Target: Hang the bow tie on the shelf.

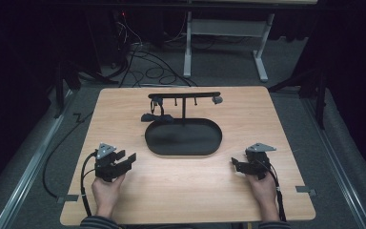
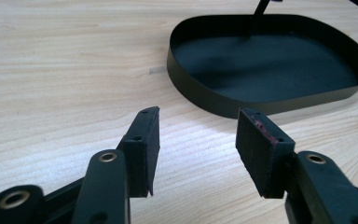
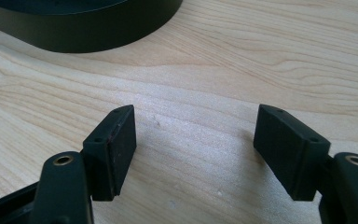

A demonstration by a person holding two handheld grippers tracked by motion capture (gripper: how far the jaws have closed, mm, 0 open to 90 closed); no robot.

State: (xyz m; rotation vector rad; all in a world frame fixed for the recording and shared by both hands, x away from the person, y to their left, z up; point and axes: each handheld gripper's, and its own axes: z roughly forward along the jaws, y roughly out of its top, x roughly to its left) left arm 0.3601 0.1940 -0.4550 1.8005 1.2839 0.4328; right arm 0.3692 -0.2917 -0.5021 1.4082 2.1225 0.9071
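From my remote seat, the black oval tray (image 1: 183, 140) sits mid-table with only its T-shaped stand's post (image 1: 184, 110) rising from it. My hands rest low on the wooden table (image 1: 124, 200), left gripper (image 1: 126, 160) and right gripper (image 1: 236, 164) flanking the tray, jaws spread, grasping nothing.

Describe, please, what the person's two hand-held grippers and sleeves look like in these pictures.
Both are black: the left hand-held gripper and right hand-held gripper each carry a grey three-cornered plate on top and a trailing black cable. Their jaws end in flat rectangular black pads with small screw holes, and brass-coloured rivets sit in the arms. The person wears dark striped sleeves.
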